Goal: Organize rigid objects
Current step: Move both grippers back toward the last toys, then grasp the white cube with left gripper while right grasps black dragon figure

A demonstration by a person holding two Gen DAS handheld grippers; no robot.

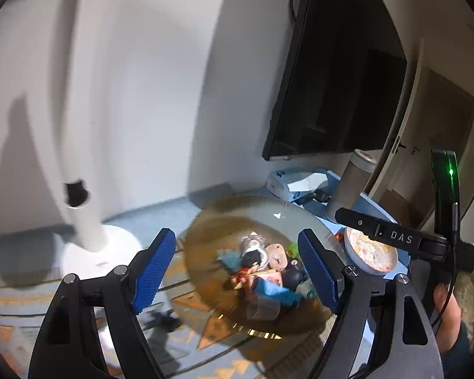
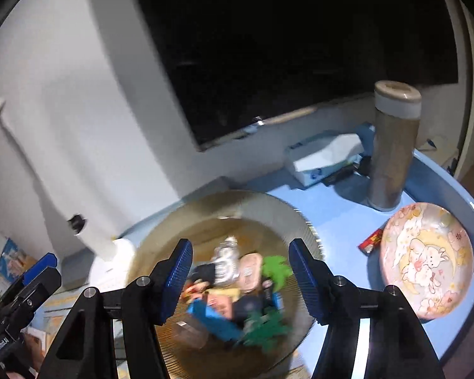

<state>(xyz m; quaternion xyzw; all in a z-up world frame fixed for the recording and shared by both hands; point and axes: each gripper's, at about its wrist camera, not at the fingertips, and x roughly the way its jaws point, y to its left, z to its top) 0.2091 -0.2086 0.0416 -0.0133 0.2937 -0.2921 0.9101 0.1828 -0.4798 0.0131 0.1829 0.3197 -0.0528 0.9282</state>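
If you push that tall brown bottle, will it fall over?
Probably, if pushed near its top: the bottle stands tall and narrow on the blue table. Being round, it could then roll, maybe toward the bunny plate nearby.

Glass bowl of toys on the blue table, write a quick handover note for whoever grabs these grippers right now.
Left gripper: open, empty, above the glass bowl.
Right gripper: open, empty, also over the bowl.
Small toys lie piled inside the bowl, blurred. The bunny plate beside it holds nothing; a red packet lies between them. The tall canister and the tissue box stand behind.
Done: nothing visibly sorted.
Left: probably pick toys out and arrange them.
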